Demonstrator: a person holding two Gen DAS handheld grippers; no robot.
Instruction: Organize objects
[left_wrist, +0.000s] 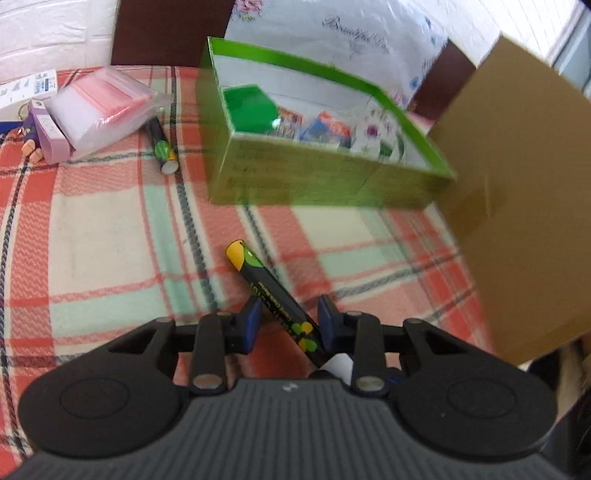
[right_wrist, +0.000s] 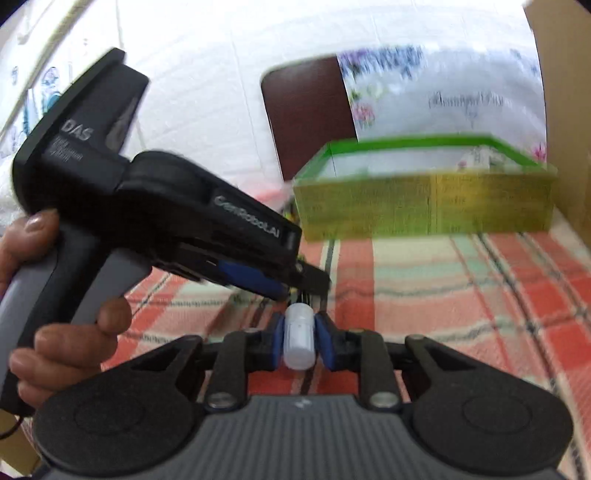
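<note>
A black marker (left_wrist: 273, 291) with a yellow and green end lies between the pads of my left gripper (left_wrist: 290, 323). The jaws stand a little wider than the marker, so the grip is open around it. My right gripper (right_wrist: 299, 338) is shut on the marker's white cap end (right_wrist: 300, 338). The left gripper's body (right_wrist: 177, 206) shows in the right wrist view, its tip just above the white cap. A green box (left_wrist: 325, 162) with several small items inside stands further back; it also shows in the right wrist view (right_wrist: 424, 206).
A second marker (left_wrist: 162, 147) lies left of the box. A bag of pink sheets (left_wrist: 99, 107) and a purple keyring item (left_wrist: 44, 133) lie at the far left. A brown cardboard box (left_wrist: 517, 206) stands at the right. The plaid cloth (left_wrist: 110, 236) covers the surface.
</note>
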